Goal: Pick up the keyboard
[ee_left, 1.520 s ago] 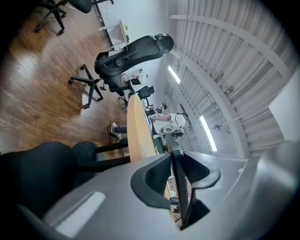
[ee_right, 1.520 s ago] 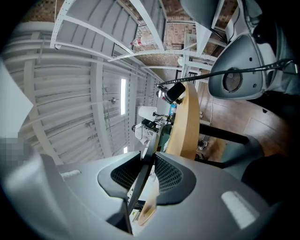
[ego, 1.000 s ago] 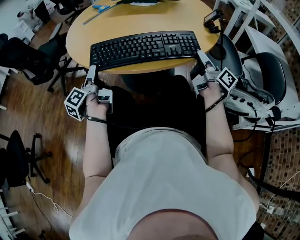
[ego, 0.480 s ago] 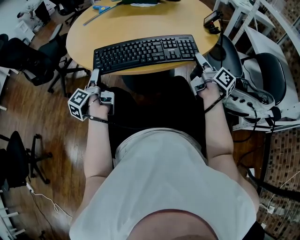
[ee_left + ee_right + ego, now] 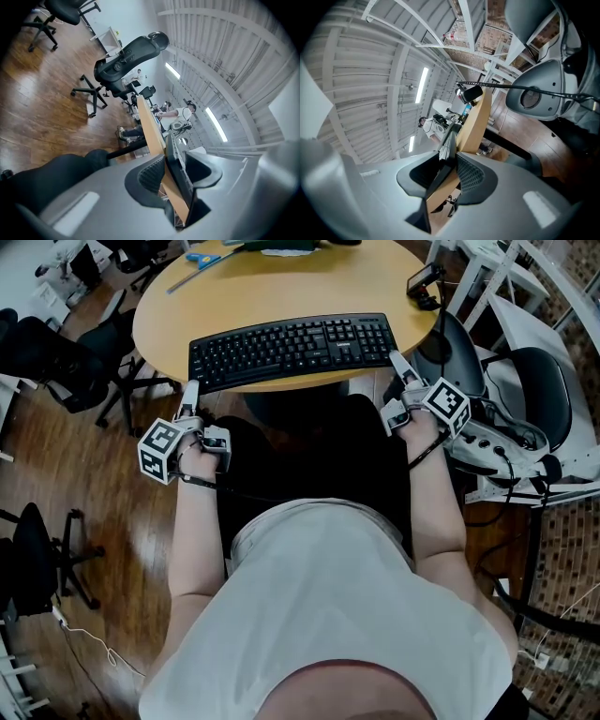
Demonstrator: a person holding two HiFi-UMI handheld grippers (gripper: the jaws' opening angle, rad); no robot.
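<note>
From where I stand, the pick-up is hardly begun. The keyboard (image 5: 292,345) lies flat on the round wooden tabletop (image 5: 281,287), along the edge nearest the seated person, and no part of it is raised.

The left gripper (image 5: 191,390) is at the keyboard's near left corner and the right gripper (image 5: 396,360) at its near right corner. Both are rolled on their sides, so one finger goes above and one below.

In the left gripper view the fingers (image 5: 147,176) stand apart, with the tabletop's edge and the keyboard's end both in the gap. The ribbed lower pad sits against the wood, while the upper finger shows a sliver of keys beside it, so it clamps nothing.

The right gripper view shows the same thing mirrored. Its fingers (image 5: 471,176) have just been opening, the wood and the keyboard run between them, and I see no squeeze on either.

So what is done, I judge, is only the lining up at the two ends. What is left is the grip itself and the lift. As they stand, both pairs of fingers straddle the tabletop as well as the keyboard. Closing here would likely pin the board to the wood, so the lower fingers probably need to get between keyboard and tabletop first.
</note>
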